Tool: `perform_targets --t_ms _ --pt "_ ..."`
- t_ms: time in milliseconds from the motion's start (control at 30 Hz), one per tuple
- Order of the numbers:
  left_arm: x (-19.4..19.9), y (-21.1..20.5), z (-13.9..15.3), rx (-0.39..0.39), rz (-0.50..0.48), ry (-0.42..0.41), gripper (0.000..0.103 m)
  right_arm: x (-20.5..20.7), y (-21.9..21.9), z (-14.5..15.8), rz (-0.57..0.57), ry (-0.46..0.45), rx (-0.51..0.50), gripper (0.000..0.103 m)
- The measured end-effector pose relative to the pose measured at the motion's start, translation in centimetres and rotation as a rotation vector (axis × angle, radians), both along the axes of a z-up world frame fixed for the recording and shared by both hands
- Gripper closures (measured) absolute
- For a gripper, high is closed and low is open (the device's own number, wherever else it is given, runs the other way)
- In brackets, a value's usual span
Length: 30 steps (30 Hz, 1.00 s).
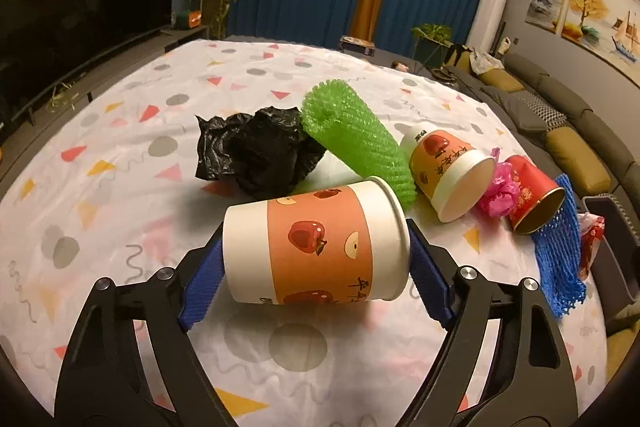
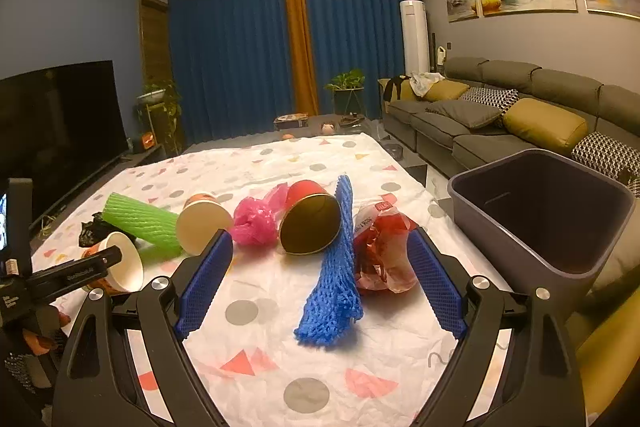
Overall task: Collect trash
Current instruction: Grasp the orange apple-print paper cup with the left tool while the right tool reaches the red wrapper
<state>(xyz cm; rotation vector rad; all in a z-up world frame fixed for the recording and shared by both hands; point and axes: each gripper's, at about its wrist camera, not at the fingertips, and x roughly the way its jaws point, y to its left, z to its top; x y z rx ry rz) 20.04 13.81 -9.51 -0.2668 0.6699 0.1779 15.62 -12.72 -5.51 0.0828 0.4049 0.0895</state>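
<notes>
A paper cup [image 1: 316, 247] with an orange apple band lies on its side between the blue pads of my left gripper [image 1: 316, 231]. One pad is against its base and the other against its rim. Past it lie a crumpled black bag [image 1: 256, 151], a green foam net [image 1: 356, 143] and a second apple cup [image 1: 452, 171]. My right gripper [image 2: 320, 235] stands open low over the table. A blue foam net [image 2: 336, 279] and a crumpled red wrapper [image 2: 384, 259] lie between its fingers, untouched. Beyond these are a red cup [image 2: 308, 223] and pink plastic [image 2: 256, 223].
A grey bin [image 2: 540, 211] stands open at the table's right edge, beside a grey sofa [image 2: 480, 123]. The patterned tablecloth [image 2: 312, 379] covers the whole table. A dark television [image 2: 56, 131] stands to the left, with blue curtains at the back.
</notes>
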Motion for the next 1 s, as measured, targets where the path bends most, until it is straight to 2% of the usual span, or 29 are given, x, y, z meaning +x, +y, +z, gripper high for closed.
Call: perform_targets --t_ms 233,533,1000 --pt "-0.5 0.5 -0.1 -0.038 -0.005 -0.025 0.022 0.4 -0.5 -0.2 -0.017 0.007 -0.018 0.017" --pt "-2.6 0.1 0.8 -0.041 -0.020 -0.074 0.022 1.6 -4.0 -1.0 -0.125 0.039 -0.038 0.017" --pt "-4.6 -3.0 2.7 -0.005 -0.103 -0.140 0.022 7.5 -5.1 -3.1 -0.086 0.158 -0.061 0.038"
